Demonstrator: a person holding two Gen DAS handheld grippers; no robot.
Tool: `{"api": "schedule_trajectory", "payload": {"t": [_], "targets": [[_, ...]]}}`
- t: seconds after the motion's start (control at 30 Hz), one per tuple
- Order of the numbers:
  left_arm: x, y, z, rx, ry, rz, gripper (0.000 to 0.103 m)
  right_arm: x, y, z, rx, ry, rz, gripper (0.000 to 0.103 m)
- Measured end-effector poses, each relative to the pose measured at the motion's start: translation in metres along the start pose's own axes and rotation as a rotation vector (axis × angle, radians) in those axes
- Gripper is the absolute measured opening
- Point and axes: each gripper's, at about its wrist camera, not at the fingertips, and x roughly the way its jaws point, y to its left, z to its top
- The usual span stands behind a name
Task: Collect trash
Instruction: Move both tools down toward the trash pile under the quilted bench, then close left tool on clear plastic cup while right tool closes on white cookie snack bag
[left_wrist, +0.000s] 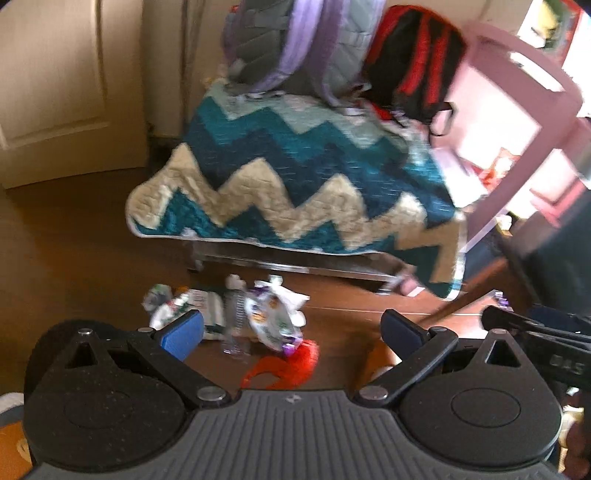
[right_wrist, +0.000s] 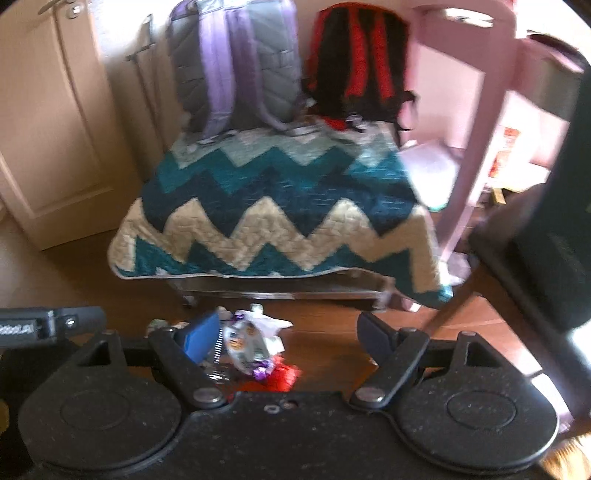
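Note:
A heap of trash lies on the brown wooden floor in front of a low bed. It holds a crushed clear plastic bottle (left_wrist: 234, 321), a white and purple snack wrapper (left_wrist: 271, 319), crumpled white paper (left_wrist: 166, 308) and a red plastic bag (left_wrist: 291, 365). My left gripper (left_wrist: 291, 334) is open, hovering above and just short of the heap, nothing between its blue pads. In the right wrist view the same wrapper (right_wrist: 245, 343) and red bag (right_wrist: 282, 376) lie below my right gripper (right_wrist: 286, 338), which is also open and empty.
A teal, navy and cream zigzag quilt (left_wrist: 295, 177) covers the bed. A grey and purple backpack (right_wrist: 236, 70) and a red and black backpack (right_wrist: 358, 62) stand on it. A pink shelf unit (left_wrist: 517, 122) stands at the right, cream cupboard doors (left_wrist: 55, 92) at the left.

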Motion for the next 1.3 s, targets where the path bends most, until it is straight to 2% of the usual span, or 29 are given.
{"api": "schedule_trajectory", "payload": {"t": [0.1,0.3,0.67,0.8,0.87,1.0,1.1,1.23,1.3], "targets": [[0.025,0.008,0.012,-0.015,0.022,0.043,0.103,0.028,-0.001,0.010,0.010,0.027,0.038,0.082],[0.065,0.011,0.033,-0.005,0.046,0.083,0.103,0.072,0.000,0.022,0.015,0.074,0.087,0.082],[0.107,0.018,0.047,-0.004,0.100,0.078,0.103,0.116,0.008,0.026,0.024,0.143,0.075,0.082],[0.119,0.030,0.051,-0.014,0.108,0.095,0.103,0.128,0.006,0.020,0.024,0.167,0.072,0.082],[0.128,0.047,0.055,-0.036,0.096,0.134,0.103,0.137,0.004,0.018,0.008,0.163,0.073,0.082],[0.158,0.084,0.062,-0.092,0.104,0.262,0.103,0.166,0.003,0.008,-0.085,0.149,0.082,0.082],[0.190,0.095,0.064,-0.119,0.161,0.299,0.103,0.194,0.003,0.005,-0.130,0.176,0.120,0.082],[0.242,0.092,0.062,-0.151,0.266,0.287,0.103,0.239,0.008,0.005,-0.169,0.241,0.190,0.082],[0.272,0.086,0.061,-0.130,0.299,0.258,0.103,0.262,0.016,0.003,-0.219,0.267,0.231,0.081]]}}
